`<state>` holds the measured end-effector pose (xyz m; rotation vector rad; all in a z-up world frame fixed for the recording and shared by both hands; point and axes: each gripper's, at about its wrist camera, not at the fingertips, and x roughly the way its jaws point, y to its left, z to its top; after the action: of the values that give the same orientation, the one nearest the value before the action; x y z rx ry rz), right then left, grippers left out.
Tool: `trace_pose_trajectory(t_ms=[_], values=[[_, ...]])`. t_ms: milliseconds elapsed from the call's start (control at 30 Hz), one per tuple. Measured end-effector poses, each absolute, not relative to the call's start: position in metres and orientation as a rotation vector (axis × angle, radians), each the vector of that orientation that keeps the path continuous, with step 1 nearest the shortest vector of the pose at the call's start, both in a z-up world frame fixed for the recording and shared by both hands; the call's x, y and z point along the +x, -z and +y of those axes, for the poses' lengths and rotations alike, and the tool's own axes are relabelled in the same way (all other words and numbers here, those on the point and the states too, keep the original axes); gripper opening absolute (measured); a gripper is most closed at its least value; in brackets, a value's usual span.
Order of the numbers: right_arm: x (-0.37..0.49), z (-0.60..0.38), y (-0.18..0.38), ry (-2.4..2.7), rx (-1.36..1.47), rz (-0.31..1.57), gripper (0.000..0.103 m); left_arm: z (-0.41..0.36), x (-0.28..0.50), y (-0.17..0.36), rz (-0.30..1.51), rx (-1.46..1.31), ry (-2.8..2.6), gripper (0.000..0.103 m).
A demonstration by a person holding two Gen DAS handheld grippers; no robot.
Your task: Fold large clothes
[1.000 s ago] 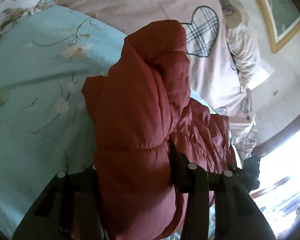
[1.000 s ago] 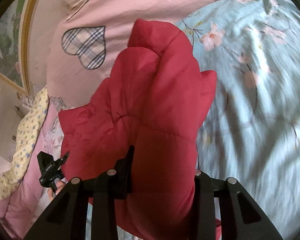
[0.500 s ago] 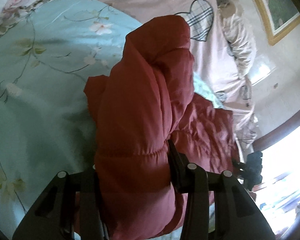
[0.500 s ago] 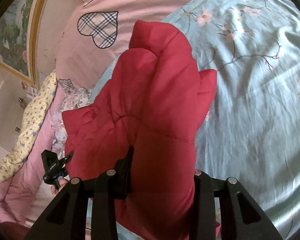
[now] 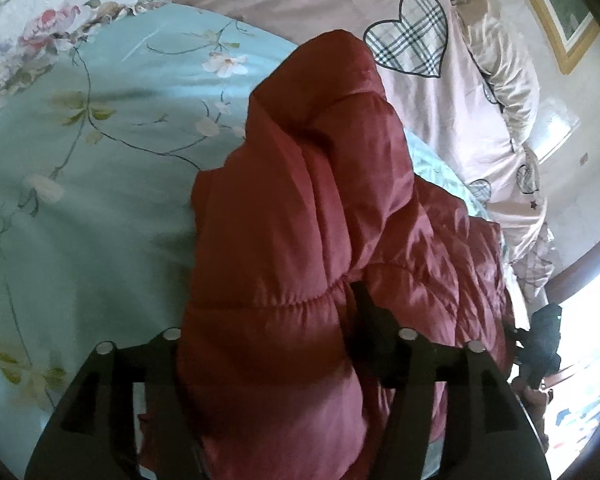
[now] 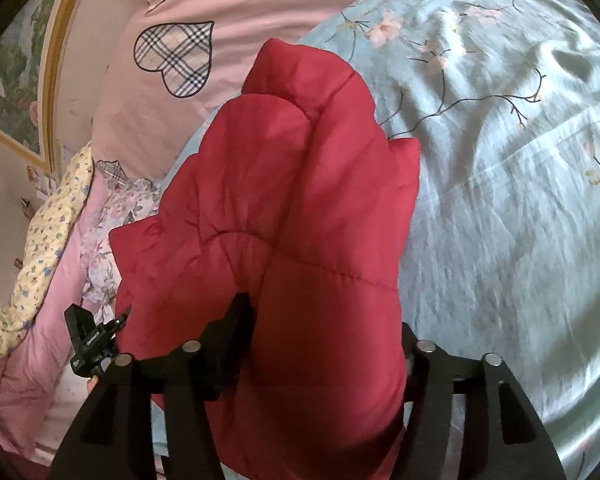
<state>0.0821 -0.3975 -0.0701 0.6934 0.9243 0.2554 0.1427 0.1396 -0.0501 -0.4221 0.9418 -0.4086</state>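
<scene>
Both the left gripper (image 5: 268, 320) and right gripper (image 6: 328, 320) clamp bunched red puffer jacket (image 5: 300, 220), lifted above the bedspread (image 5: 80, 200) ahead. Mid-fold carry, probably; next, lower both edges evenly.

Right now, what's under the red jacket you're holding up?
Under the red puffer jacket lies the light blue floral bedspread, with a pink heart-print quilt beyond it. Both the left gripper and right gripper clamp the jacket, which hides the bed directly beneath.

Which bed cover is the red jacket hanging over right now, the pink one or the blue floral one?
The blue floral cover: the red jacket, clamped in both hand-held grippers, hangs over it. The pink cover with plaid hearts lies farther back, toward the wall.
</scene>
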Motion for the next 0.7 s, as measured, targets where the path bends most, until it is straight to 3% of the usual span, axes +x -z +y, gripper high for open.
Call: trace_pose_trajectory(t_ms=[133, 367, 700], values=[[0.08, -0.398, 0.066, -0.218, 0.663, 0.924, 0.074, 0.139, 0.143, 0.041, 0.927, -0.391, 0.385, 0.069], [0.082, -0.398, 0.052, -0.162, 0.586, 0.909, 0.079, 0.145, 0.147, 0.035, 0.902, -0.375, 0.327, 0.078], [0.097, -0.397, 0.037, -0.093, 0.49, 0.884, 0.086, 0.142, 0.16, 0.015, 0.865, -0.305, 0.289, 0.079]])
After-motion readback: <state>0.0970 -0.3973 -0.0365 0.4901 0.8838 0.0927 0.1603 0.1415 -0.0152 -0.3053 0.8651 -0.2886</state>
